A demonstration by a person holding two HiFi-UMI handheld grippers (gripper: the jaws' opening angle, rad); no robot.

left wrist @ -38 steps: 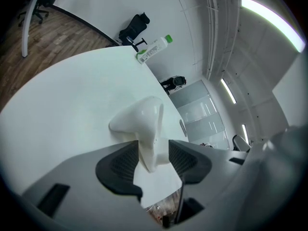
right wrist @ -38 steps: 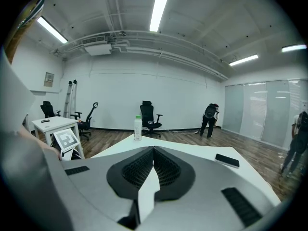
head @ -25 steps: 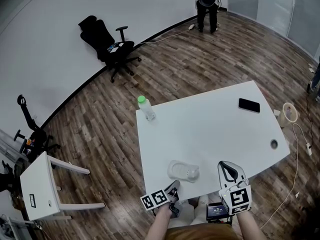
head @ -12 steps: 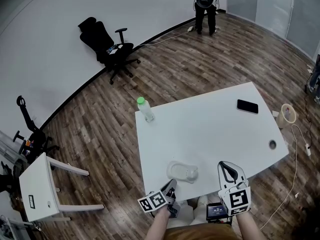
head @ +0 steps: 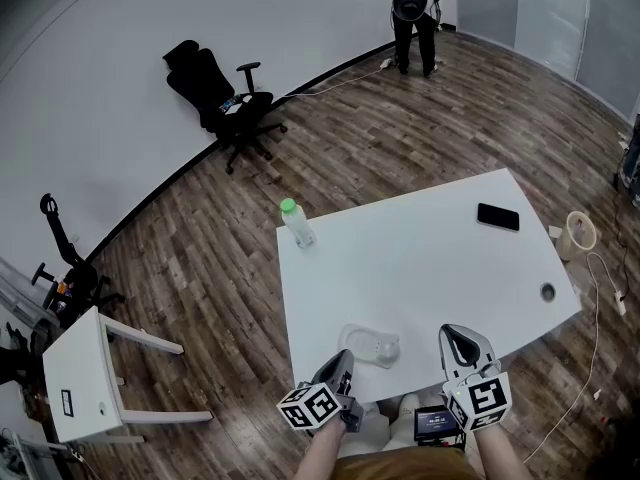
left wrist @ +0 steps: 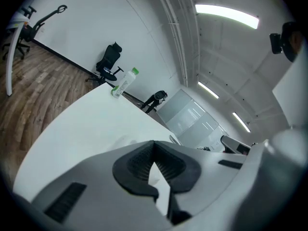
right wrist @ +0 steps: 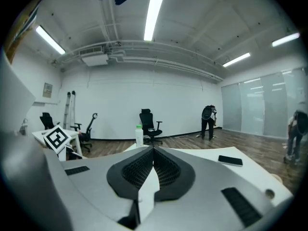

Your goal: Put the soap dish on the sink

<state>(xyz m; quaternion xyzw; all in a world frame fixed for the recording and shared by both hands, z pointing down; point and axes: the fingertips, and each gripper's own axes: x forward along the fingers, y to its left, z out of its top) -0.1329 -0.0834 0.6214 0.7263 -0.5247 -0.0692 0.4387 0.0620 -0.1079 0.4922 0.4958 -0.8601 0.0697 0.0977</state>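
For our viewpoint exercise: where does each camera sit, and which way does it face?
Head view: on the head, steeply down at table, soap dish; left claw, right claw, forearms.
Left gripper view: on left claw, along shut jaws, across table.
Right gripper view: on right claw, along shut jaws, toward far wall.
All share: bottle.

The surface is smooth, matt white. The floor is dark, grained wood planks. The dish looks like cloudy plastic, the bottle clear plastic, the phone glossy black.
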